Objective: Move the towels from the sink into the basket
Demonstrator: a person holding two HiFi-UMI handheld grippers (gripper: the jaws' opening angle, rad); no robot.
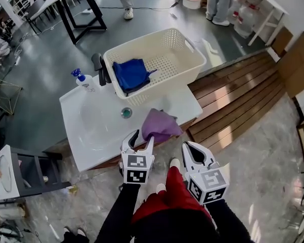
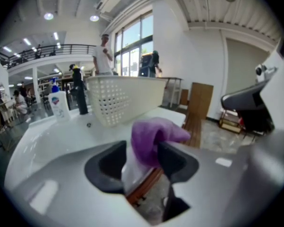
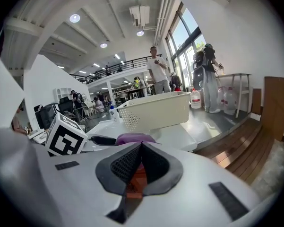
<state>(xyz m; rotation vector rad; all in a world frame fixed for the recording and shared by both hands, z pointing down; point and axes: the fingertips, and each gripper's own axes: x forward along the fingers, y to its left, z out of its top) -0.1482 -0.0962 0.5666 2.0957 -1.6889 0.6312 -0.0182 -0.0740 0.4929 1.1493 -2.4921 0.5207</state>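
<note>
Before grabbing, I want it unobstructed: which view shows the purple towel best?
Head view: the whole purple towel shows on the sink's front edge. Left gripper view: close, partly behind the fingers. Right gripper view: only its top.

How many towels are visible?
2: a blue towel in the basket; a purple towel on the front edge of the sink. Others could be hidden under the blue one.
</note>
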